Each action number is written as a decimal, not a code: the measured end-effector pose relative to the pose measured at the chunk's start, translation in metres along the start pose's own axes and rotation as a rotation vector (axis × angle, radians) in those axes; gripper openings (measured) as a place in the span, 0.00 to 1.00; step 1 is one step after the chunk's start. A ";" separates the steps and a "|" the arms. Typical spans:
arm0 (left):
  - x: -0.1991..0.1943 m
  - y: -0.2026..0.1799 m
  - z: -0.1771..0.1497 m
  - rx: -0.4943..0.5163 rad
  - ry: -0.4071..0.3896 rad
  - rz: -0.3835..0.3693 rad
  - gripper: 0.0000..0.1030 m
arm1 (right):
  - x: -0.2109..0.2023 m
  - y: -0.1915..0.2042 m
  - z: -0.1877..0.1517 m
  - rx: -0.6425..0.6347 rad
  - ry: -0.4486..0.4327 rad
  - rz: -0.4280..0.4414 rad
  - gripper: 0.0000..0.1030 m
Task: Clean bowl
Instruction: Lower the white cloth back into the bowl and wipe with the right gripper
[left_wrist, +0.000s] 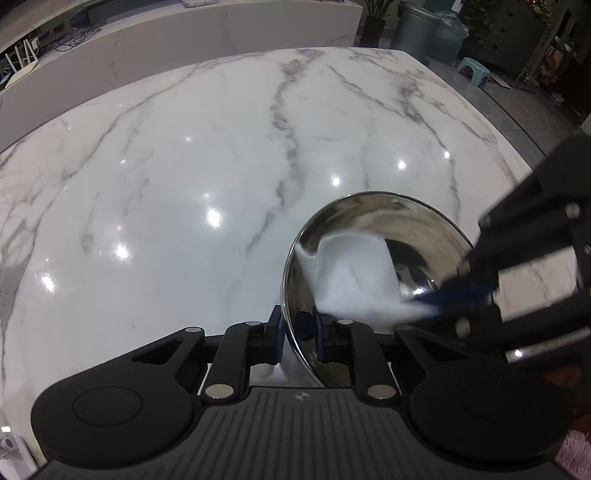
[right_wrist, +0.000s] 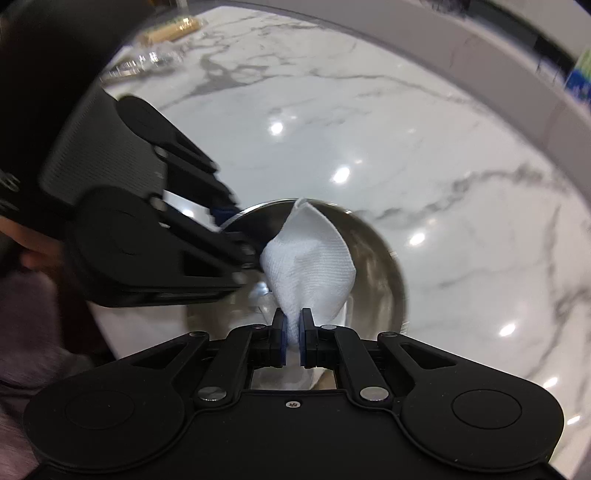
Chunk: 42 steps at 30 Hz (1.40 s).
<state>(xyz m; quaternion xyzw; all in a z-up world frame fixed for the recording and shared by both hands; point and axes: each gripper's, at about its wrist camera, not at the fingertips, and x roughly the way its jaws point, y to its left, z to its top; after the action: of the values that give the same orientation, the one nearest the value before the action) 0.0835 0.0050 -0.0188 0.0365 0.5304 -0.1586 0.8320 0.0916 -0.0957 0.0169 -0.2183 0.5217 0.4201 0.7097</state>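
**Around the marble tabletop**

The white tabletop (left_wrist: 184, 155) runs with grey veins and reflects ceiling lights. Beyond its far edge stand a potted plant (left_wrist: 376, 18), a grey bin (left_wrist: 417, 29) and a small teal stool (left_wrist: 474, 68) on the dark floor. Tangled cables (left_wrist: 70, 38) lie on a ledge at the left.

White grey-veined marble table (left_wrist: 184, 166), steel bowl (left_wrist: 417, 225) near its edge.
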 end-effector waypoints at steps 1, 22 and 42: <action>0.000 0.000 0.000 -0.001 0.000 0.000 0.14 | 0.000 0.000 0.000 0.011 0.009 0.023 0.05; 0.000 0.005 -0.003 -0.051 0.044 -0.028 0.20 | 0.016 0.034 -0.004 -0.238 0.163 -0.141 0.05; -0.003 0.007 0.000 -0.037 0.015 -0.007 0.11 | 0.002 0.016 -0.012 -0.003 0.074 -0.034 0.04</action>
<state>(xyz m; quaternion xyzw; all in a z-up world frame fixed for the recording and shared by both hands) 0.0843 0.0127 -0.0168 0.0205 0.5398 -0.1512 0.8279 0.0716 -0.0953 0.0130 -0.2435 0.5434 0.4004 0.6965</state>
